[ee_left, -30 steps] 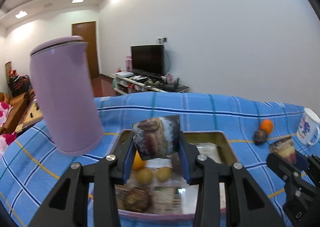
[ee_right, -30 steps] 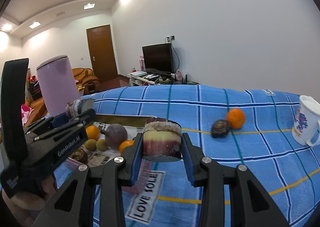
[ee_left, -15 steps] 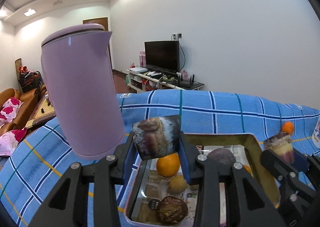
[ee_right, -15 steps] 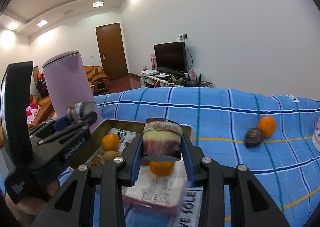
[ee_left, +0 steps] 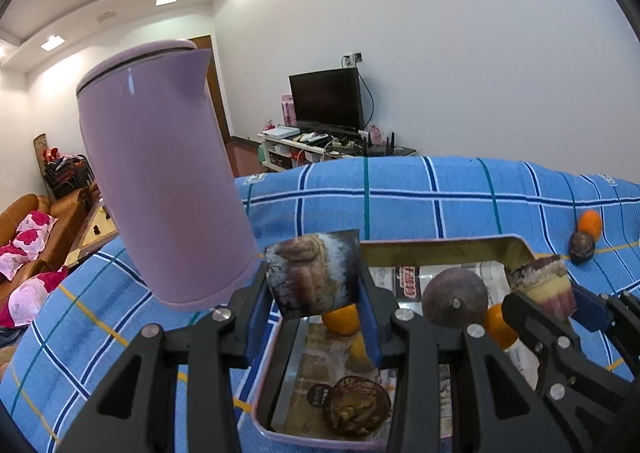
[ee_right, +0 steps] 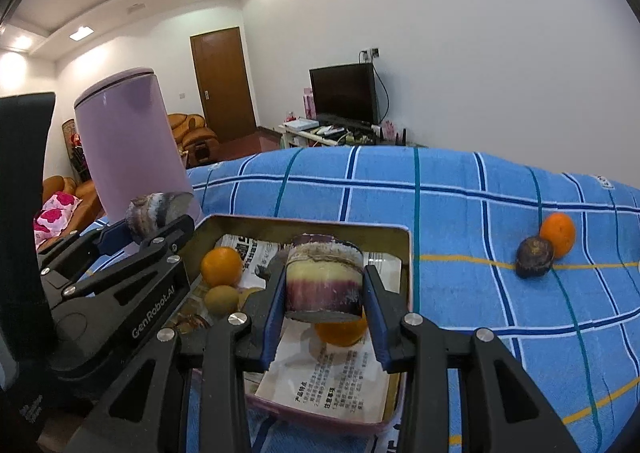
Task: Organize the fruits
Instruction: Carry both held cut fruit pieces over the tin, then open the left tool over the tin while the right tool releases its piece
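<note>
My left gripper [ee_left: 314,287] is shut on a short brown and purple sugarcane piece [ee_left: 314,271], held over the near left corner of the pink tray [ee_left: 440,243]. My right gripper [ee_right: 324,295] is shut on a second cane piece [ee_right: 324,281], purple with a pale band, above the tray's [ee_right: 312,223] right half. Inside on newspaper lie an orange [ee_right: 221,265], a yellowish fruit [ee_right: 221,299], a round purple fruit [ee_left: 454,301] and a dark wrinkled fruit [ee_left: 356,407]. Another orange [ee_right: 340,333] sits under the right jaws.
A tall lilac kettle [ee_left: 160,193] stands left of the tray, close to the left gripper. To the right, an orange [ee_right: 557,233] and a dark fruit [ee_right: 535,255] lie together on the blue checked cloth [ee_right: 460,213]. Sofas and a TV stand lie beyond.
My right gripper has carried its cane piece leftward from the cloth to above the tray. The left view has swung a little, bringing the kettle nearer the middle. Both grips are unchanged.
</note>
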A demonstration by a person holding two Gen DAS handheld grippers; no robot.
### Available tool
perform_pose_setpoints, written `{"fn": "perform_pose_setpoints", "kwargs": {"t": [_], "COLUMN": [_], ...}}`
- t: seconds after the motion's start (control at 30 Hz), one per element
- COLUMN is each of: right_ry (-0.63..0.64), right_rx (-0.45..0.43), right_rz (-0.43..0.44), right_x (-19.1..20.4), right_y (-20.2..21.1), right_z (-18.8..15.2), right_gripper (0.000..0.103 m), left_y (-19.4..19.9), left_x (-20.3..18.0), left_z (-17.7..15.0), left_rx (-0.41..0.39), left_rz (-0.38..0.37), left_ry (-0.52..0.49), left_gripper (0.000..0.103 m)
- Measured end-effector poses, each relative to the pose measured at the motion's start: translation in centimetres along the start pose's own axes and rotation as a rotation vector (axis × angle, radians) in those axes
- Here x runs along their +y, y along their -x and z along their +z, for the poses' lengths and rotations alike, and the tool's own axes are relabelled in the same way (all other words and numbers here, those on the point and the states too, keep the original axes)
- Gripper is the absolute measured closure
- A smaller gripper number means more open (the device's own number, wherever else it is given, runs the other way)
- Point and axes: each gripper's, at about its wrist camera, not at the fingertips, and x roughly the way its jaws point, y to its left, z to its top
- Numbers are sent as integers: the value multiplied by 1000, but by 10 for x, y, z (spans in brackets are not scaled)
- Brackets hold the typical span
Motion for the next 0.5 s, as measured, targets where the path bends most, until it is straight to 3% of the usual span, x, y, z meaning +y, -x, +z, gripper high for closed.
{"fn": "perform_pose_setpoints", "kwargs": {"t": [0.5], "right_ry": [45], "right_rx": [60], "right_rz": [10], "right_x": [8], "right_y": [-7], "right_z": [2], "right_gripper": [63], "left_y": [-5], "left_x": [-2], "left_z": [-8], "left_rx": [56], "left_rz": [8], "left_ry": [-29], "left_gripper": [62]}}
